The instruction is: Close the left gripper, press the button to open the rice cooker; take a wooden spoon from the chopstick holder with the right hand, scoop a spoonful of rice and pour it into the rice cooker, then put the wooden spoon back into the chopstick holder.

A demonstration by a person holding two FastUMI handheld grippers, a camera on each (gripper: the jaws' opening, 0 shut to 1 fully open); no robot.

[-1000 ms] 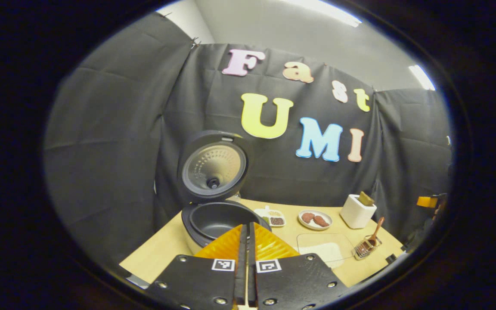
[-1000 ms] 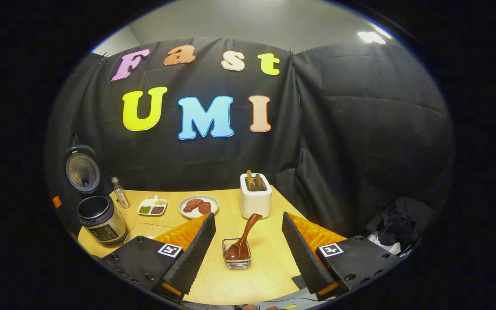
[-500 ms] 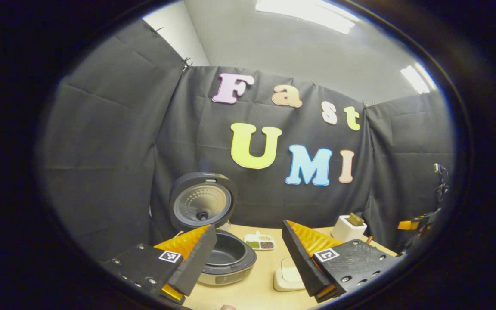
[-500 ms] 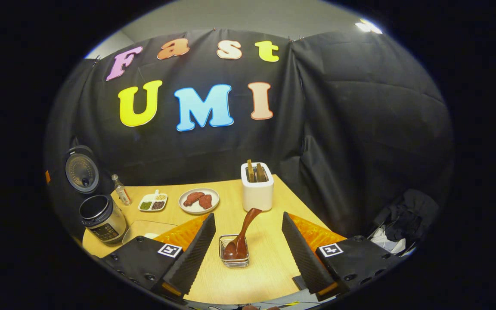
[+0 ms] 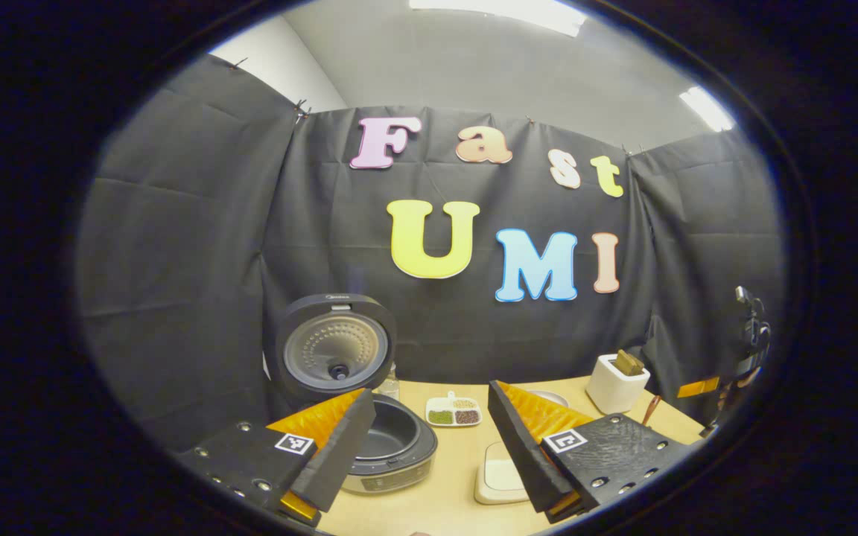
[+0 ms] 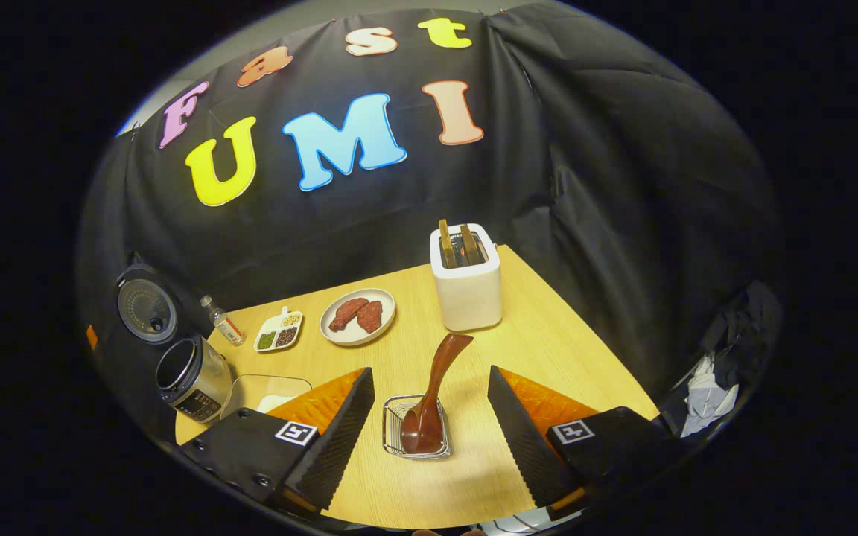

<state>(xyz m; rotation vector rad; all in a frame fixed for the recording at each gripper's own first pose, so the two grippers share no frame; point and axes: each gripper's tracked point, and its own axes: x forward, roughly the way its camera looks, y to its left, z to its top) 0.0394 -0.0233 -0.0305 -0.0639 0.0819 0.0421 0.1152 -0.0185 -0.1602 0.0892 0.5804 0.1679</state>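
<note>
Jaws of both grippers stand wide apart and hold nothing. In the left gripper view, the left gripper (image 5: 431, 447) hangs above the counter (image 5: 451, 484), with the rice cooker (image 5: 392, 447) just beyond its left finger. The cooker lid (image 5: 334, 350) stands upright and open, and the dark inner pot is exposed. In the right gripper view, the right gripper (image 6: 429, 424) hangs over the near part of the counter (image 6: 541, 335), with the chopstick holder (image 6: 415, 426), a small wire basket, between its two fingers but touching neither. The wooden spoon (image 6: 433, 394) stands in that holder, bowl down, handle leaning up and away toward the toaster (image 6: 468, 286).

Surface: light wood-grain counter, enclosed at the back and sides by black cloth walls. A grey ceiling with light strips shows above the cloth in the left gripper view.

Items common to both views: rice cooker, divided dish of beans (image 6: 278, 335), toaster with two slices in its slots, and a clear tray holding rice (image 5: 501, 476).

Left gripper view, additional detail: the perforated inner face of the lid, the front of the cooker body, and an orange-and-black object at the right edge, too small to identify.

Right gripper view, additional detail: a plate with two reddish pieces of food (image 6: 358, 316), a small bottle (image 6: 222, 321) beside the cooker, and a heap of dark and white cloth (image 6: 712, 372) off the counter's right edge.
</note>
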